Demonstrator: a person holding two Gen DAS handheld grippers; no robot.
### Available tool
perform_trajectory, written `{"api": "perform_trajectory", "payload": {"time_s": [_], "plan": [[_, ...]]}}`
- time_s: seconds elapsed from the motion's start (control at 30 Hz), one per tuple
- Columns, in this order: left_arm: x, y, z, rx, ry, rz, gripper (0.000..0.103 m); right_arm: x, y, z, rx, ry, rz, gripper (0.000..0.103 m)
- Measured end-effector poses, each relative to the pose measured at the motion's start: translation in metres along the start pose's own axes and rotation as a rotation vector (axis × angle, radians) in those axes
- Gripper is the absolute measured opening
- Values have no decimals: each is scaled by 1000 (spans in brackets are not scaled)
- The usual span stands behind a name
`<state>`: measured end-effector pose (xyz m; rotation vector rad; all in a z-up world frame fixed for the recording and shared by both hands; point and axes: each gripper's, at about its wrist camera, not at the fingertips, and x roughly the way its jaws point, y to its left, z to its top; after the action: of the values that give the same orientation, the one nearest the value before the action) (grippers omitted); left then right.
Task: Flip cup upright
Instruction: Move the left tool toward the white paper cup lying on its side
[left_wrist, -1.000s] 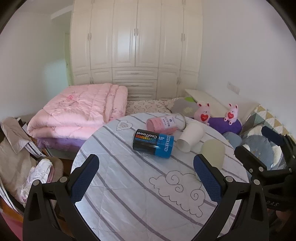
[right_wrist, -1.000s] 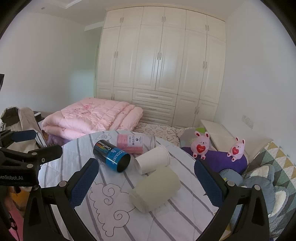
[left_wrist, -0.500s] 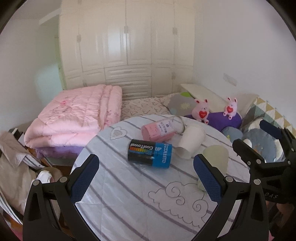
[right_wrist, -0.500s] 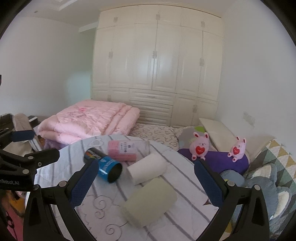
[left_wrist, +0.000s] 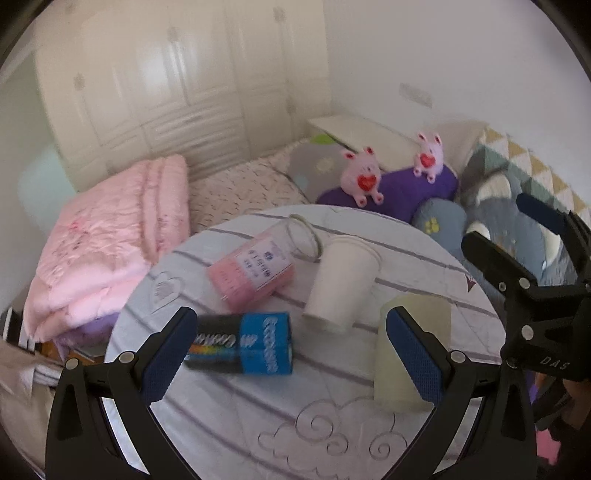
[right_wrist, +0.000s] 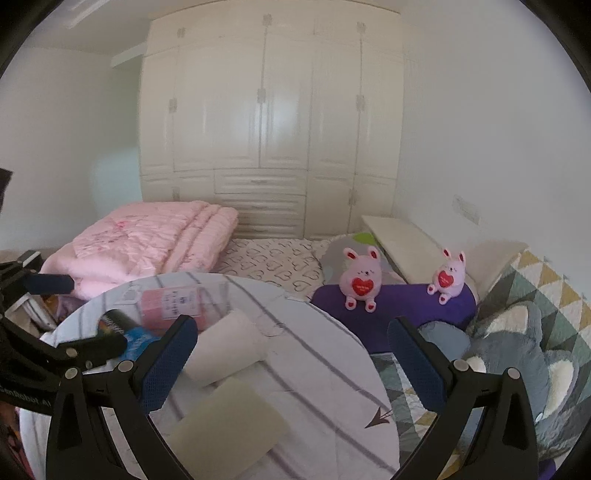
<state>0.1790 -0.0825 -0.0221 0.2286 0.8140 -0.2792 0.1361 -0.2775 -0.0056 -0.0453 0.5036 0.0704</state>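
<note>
Several cups lie on their sides on a round table with a striped grey cloth (left_wrist: 229, 417). A white paper cup (left_wrist: 341, 280) (right_wrist: 225, 349) lies in the middle. A pale green frosted cup (left_wrist: 399, 354) (right_wrist: 229, 424) lies at the right. A blue and black cup (left_wrist: 243, 343) (right_wrist: 125, 332) lies at the left. A clear glass with a pink label (left_wrist: 255, 269) (right_wrist: 173, 304) lies behind. My left gripper (left_wrist: 291, 354) is open and empty, just above the blue cup. My right gripper (right_wrist: 291, 363) is open and empty over the table's right edge; it also shows in the left wrist view (left_wrist: 524, 258).
A bed with a folded pink quilt (left_wrist: 107, 240) lies behind the table. Two pink plush bunnies (right_wrist: 362, 277) sit on a purple cushion (right_wrist: 399, 306). Grey and patterned pillows (right_wrist: 517, 332) lie at the right. White wardrobes (right_wrist: 266, 129) fill the far wall.
Both grippers have swung to the right and come closer to the table. The cups now look larger and sit further left in both views. None of the cups has moved.
</note>
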Motion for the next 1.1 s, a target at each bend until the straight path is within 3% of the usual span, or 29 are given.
{"api": "perform_trajectory", "payload": {"time_s": [0.2,0.27,0.4,0.53,0.63,0.7,0.8,0.9,0.97,1.1], "plan": [[63,-17,23,85,164,-14,103,31,-24,0,43,22,-5,103],[78,-19,27,75,199,-18,103,41,-30,-1,55,33,-1,103],[107,-30,30,62,291,-96,103,54,-41,-4,83,53,21,103],[129,-35,31,47,371,-112,102,63,-46,-6,101,61,36,103],[138,-35,31,31,401,-115,101,69,-46,-8,111,71,46,103],[143,-35,31,25,414,-112,91,74,-48,-10,121,83,53,103],[152,-34,32,9,449,-150,91,79,-49,-13,132,106,62,103],[156,-36,30,30,456,-120,88,83,-49,-13,137,119,62,103],[156,-37,29,19,452,-152,74,84,-48,-14,135,123,62,103],[146,-40,31,59,396,-108,72,83,-46,-14,131,126,59,103]]}}
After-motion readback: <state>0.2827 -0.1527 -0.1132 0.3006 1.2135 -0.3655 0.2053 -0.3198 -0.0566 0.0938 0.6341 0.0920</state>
